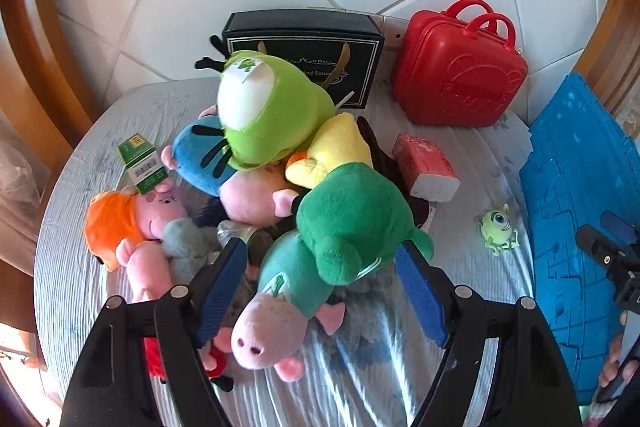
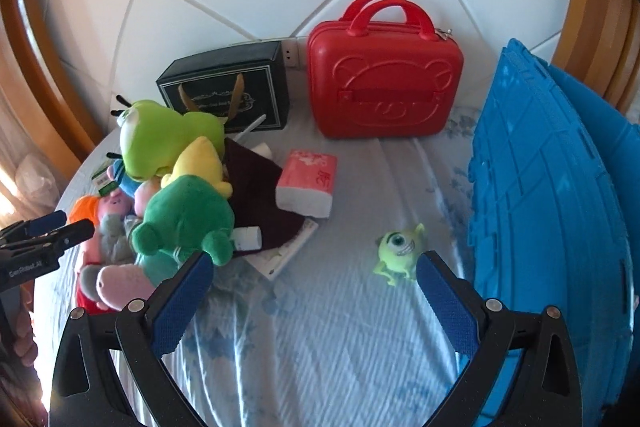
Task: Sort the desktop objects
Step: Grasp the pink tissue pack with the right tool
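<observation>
On the blue-and-white cloth [image 2: 320,347] a heap of plush toys sits to the left, with a dark green plush [image 1: 352,223] on top and a lime green plush [image 1: 272,115] behind it. The left gripper [image 1: 324,291] hangs over that heap, jaws spread wide to either side of the dark green plush; I can't quite tell whether a pad brushes it. The right gripper [image 2: 312,291] is open too, over bare cloth, with the small one-eyed green monster [image 2: 398,251] just beside its right finger. A red case [image 2: 384,83] and a black box [image 2: 228,95] stand at the back, a tissue pack [image 2: 308,183] lies between, and a blue crate [image 2: 552,211] stands to the right.
</observation>
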Demonstrator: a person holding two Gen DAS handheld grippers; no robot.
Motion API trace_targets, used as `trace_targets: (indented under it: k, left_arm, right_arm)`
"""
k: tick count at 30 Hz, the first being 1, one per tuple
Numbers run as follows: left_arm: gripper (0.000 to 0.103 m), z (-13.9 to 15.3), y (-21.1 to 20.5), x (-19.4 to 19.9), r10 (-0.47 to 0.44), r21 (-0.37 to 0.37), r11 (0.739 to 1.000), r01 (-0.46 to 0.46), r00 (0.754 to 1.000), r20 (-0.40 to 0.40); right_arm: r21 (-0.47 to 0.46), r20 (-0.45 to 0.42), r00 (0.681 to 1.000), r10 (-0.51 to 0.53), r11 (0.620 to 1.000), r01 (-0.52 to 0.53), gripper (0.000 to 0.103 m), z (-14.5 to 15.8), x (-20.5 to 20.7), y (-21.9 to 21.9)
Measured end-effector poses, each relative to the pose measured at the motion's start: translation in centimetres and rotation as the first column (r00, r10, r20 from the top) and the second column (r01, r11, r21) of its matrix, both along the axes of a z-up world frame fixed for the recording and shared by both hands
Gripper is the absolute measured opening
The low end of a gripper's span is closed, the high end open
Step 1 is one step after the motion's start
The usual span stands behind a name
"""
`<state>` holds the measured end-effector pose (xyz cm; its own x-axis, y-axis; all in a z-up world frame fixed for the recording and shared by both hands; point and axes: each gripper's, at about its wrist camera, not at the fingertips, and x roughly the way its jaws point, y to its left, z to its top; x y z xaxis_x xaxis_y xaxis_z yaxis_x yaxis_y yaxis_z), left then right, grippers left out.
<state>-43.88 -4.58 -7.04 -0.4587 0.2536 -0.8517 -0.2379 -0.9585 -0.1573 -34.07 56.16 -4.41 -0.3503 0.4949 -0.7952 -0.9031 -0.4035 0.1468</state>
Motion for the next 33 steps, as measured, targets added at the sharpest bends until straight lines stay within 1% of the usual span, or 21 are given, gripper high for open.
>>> trace_targets:
  k: [2,4,7,10,12,14,15,17,18,20,22,25,27,28,29,31,33]
  left_arm:
    - [0.077,-1.1,2.0,-2.6,-0.008,-0.022,1.0,0.009,0.999,0.042]
    - [0.077,-2.5,3.9,-5.3,-0.017,-0.065,0.998,0.024,0.995,0.099]
    - [0.077,-5.0,5.8,-8.8,-0.027,-0.106,0.993,0.049,0.98,0.198]
    - [0.077,-7.4,6.6,-11.2,-0.01,-0.159,0.986,0.052,0.967,0.256]
    - [0.077,-8.6,6.8,-12.2,-0.012,-0.136,0.989,0.053,0.958,0.288]
    - [0.078,-9.7,7.4,-12.9,-0.023,-0.111,0.992,0.06,0.952,0.305]
    - [0.085,-10.1,7.8,-13.1,-0.027,-0.118,0.991,0.066,0.952,0.304]
    - [0.091,-11.2,8.8,-13.3,-0.028,-0.155,0.985,0.077,0.955,0.295]
    - [0.093,-11.6,9.1,-13.4,-0.029,-0.167,0.983,0.08,0.958,0.284]
    - [0.093,-12.1,9.4,-13.5,-0.027,-0.187,0.979,0.078,0.965,0.26]
    - [0.093,-12.3,9.3,-13.4,-0.026,-0.186,0.98,0.072,0.971,0.237]
    - [0.093,-12.3,9.0,-13.0,-0.032,-0.179,0.981,0.07,0.978,0.207]
    - [0.091,-12.2,8.9,-12.6,-0.037,-0.171,0.983,0.071,0.98,0.194]
    - [0.089,-12.1,8.8,-12.4,-0.04,-0.166,0.984,0.071,0.982,0.184]
    - [0.086,-11.9,8.6,-12.1,-0.04,-0.161,0.985,0.069,0.984,0.175]
    - [0.081,-11.3,8.2,-12.0,-0.048,-0.156,0.985,0.072,0.987,0.155]
    - [0.073,-10.6,8.0,-11.5,-0.06,-0.159,0.984,0.079,0.99,0.125]
  right_arm:
    - [-0.025,-0.007,1.0,-0.007,1.0,0.007,0.103,-1.0,-0.8,2.0]
    - [-0.06,-0.004,1.0,-0.013,0.998,0.013,0.103,-2.6,-1.8,4.2]
    - [-0.118,0.015,1.0,-0.005,0.993,0.006,0.103,-5.5,-3.9,7.4]
    - [-0.183,0.028,1.0,0.007,0.983,-0.001,0.103,-8.9,-5.9,10.9]
    - [-0.221,0.034,0.999,0.008,0.975,0.0,0.103,-10.9,-6.9,12.8]
    - [-0.253,0.015,1.0,-0.001,0.967,0.005,0.103,-12.9,-7.6,14.6]
    - [-0.268,0.009,1.0,-0.012,0.963,0.014,0.103,-13.7,-7.8,15.2]
    - [-0.289,0.002,1.0,-0.013,0.957,0.013,0.103,-15.1,-8.7,16.5]
    - [-0.295,0.014,1.0,-0.009,0.955,0.013,0.103,-16.1,-9.3,17.1]
    - [-0.306,0.025,1.0,0.005,0.952,0.003,0.103,-17.2,-10.0,17.7]
    - [-0.323,0.039,0.999,0.02,0.946,-0.007,0.103,-18.7,-10.7,18.2]
    - [-0.347,0.029,0.999,0.02,0.938,-0.008,0.103,-20.2,-11.1,18.4]
    - [-0.361,0.017,1.0,0.026,0.932,-0.018,0.102,-21.1,-11.3,18.2]
    - [-0.353,0.024,0.999,0.027,0.935,-0.017,0.098,-21.3,-11.4,17.9]
    - [-0.339,0.037,0.999,0.029,0.941,-0.015,0.086,-21.2,-11.4,17.3]
    - [-0.314,0.049,0.999,0.023,0.95,-0.006,0.084,-20.6,-11.1,16.3]
    - [-0.296,0.03,0.999,0.023,0.955,-0.013,0.083,-19.5,-10.5,15.0]
